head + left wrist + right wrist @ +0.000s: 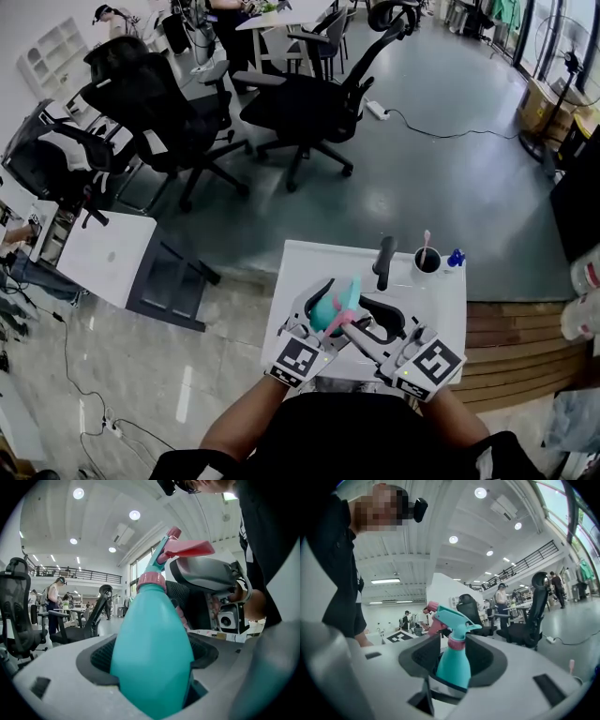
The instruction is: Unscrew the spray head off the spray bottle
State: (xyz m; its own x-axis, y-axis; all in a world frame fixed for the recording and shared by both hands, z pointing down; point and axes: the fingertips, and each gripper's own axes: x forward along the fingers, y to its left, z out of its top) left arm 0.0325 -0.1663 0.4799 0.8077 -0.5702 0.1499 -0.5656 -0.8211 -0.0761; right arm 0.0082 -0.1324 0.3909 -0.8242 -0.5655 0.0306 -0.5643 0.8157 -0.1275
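Observation:
The teal spray bottle hangs above the white table, between my two grippers. My left gripper is shut on the bottle's wide body. Above it sit the pink collar and the teal spray head with its pink trigger. My right gripper comes from the other side. Its black pads flank the bottle's shoulder and the collar with slim gaps, so it is open. The spray head rises above those pads. In the head view the right gripper lies right of the bottle.
On the table's far side stand a dark cup with a stick in it, a black upright object and a small blue item. Black office chairs stand on the grey floor beyond. A wooden platform lies to the right.

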